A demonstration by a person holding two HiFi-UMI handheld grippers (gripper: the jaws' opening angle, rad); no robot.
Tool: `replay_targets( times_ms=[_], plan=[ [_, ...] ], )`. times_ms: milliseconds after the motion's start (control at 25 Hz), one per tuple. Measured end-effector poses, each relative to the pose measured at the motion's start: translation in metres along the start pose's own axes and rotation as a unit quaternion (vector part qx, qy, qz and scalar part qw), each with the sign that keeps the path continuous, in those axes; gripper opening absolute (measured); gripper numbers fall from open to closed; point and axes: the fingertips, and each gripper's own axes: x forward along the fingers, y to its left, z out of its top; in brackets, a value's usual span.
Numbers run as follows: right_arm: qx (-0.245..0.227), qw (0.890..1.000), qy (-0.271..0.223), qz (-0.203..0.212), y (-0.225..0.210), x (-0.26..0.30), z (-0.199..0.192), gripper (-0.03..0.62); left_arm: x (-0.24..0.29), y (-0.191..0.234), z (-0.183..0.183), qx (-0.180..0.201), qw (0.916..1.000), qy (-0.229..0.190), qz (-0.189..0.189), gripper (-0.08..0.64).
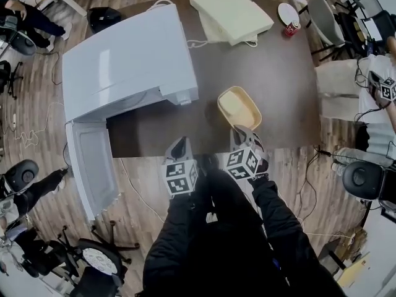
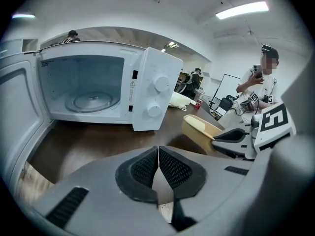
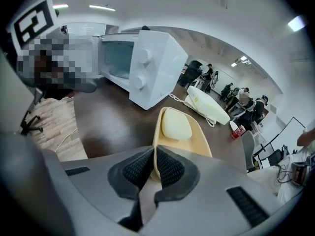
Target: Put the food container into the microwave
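far left, microwave (image 1: 124, 67) on the dark table (image 1: 284, 104), door (image 1: 93, 166) swung wide past the table edge. seen only from the left gripper view: glass turntable (image 2: 91, 101) inside. left gripper (image 2: 158, 173) pressed together on nothing, at the table's near edge. further right, food container (image 1: 239, 108) on the table just beside the microwave's knob panel (image 2: 155, 97), near rim pinched by the right gripper (image 3: 153, 167). behind, cream box (image 1: 230, 11), red can (image 1: 289, 30).

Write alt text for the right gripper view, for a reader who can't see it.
The right gripper is shut on the near rim of a tan food container holding a pale lump of food, on a dark brown table. Behind it to the left stands a white microwave with its cavity open.
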Motion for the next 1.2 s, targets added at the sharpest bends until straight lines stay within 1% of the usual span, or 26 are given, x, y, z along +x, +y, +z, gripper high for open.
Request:
replay_targets(
  times_ms=[320,600,800,960,1200],
  plan=[
    [-0.055,0.997,-0.024,0.039,0.045,-0.035,0.020,0.034,-0.035,0.019,-0.005,-0.030,0.9989,-0.016,0.031,0.037],
    [-0.102,0.991,-0.047,0.077,0.088,-0.052,0.042,0.034,-0.070,0.051,-0.017,-0.064,0.9949,-0.029,0.073,0.037],
    [-0.138,0.982,-0.065,0.108,0.120,-0.056,0.062,0.034,-0.090,0.075,-0.032,-0.096,0.9897,-0.034,0.101,0.037],
    [-0.167,0.974,-0.079,0.132,0.146,-0.055,0.080,0.034,-0.103,0.095,-0.045,-0.120,0.9844,-0.037,0.124,0.037],
    [-0.205,0.960,-0.103,0.159,0.177,-0.048,0.117,0.034,-0.122,0.130,-0.051,-0.149,0.9758,-0.045,0.154,0.037]
  ],
)
